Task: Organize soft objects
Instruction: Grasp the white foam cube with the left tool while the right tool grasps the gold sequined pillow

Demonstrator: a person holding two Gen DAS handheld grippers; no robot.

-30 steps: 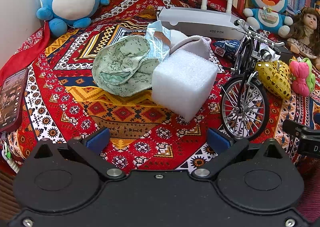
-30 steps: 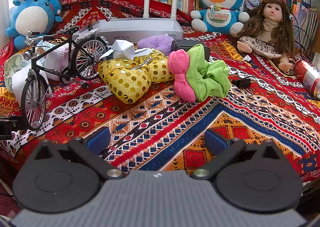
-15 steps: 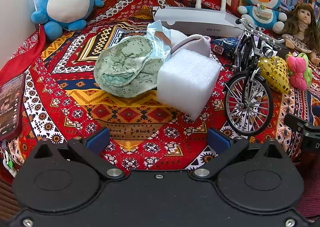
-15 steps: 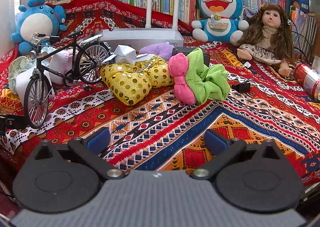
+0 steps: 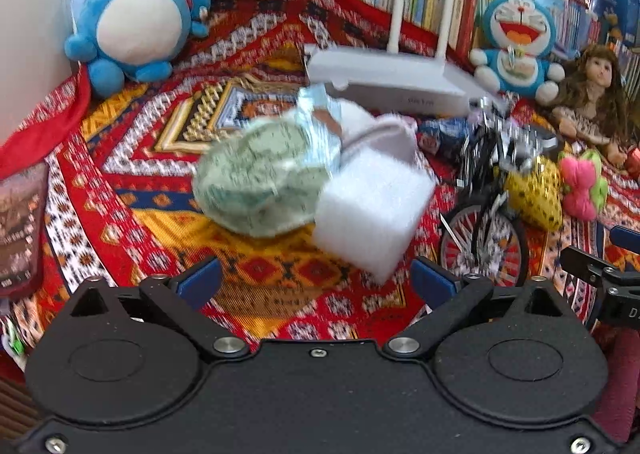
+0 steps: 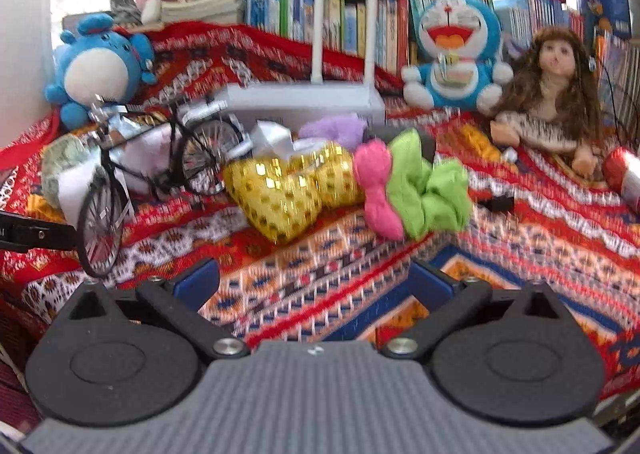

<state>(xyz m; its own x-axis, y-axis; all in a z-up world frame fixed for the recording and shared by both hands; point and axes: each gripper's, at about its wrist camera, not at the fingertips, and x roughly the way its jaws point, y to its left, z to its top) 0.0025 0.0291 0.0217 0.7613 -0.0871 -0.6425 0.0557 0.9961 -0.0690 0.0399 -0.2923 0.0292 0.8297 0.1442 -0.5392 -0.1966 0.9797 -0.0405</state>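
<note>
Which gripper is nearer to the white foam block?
Left. The left gripper is open just short of the white foam block. The right gripper sits across the toy bicycle from it, facing the yellow sequin cushion.

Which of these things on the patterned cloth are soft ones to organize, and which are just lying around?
To organize: white foam block, green floral cloth, gold sequin pillow, pink and green plush, purple fluffy item.

Lying about: model bicycle, phone, white stand, red can.
</note>
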